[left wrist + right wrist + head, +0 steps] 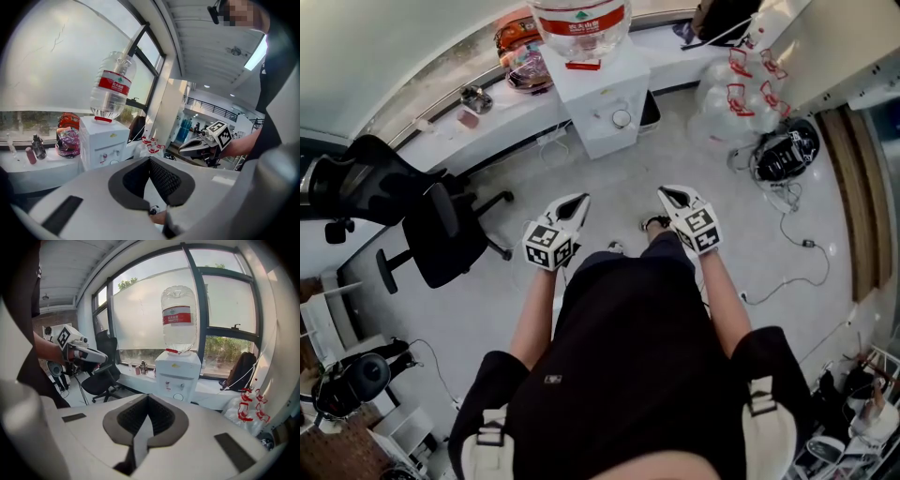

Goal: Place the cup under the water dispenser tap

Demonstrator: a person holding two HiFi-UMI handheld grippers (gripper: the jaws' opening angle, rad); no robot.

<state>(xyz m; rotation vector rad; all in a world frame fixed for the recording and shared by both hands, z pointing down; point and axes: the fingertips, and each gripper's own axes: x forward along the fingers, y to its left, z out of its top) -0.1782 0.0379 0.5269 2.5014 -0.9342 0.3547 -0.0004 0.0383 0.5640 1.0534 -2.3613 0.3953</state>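
Note:
A white water dispenser (602, 98) with an upturned bottle (581, 21) stands against the window ledge ahead of me. A small white round thing (178, 397), seemingly the cup, sits in the recess below the two taps; it also shows in the head view (622, 118). Both grippers hang in the air over the floor, well short of the dispenser. My left gripper (581, 200) is shut with nothing in it, and so is my right gripper (664, 192). Each shows in the other's view, the right gripper (187, 150) and the left gripper (99, 357).
A black office chair (431, 225) stands on the floor to the left. The ledge (487, 127) carries a helmet (517, 39) and small bottles. Clear bags with red handles (733, 84), a black helmet (786, 155) and cables lie to the right.

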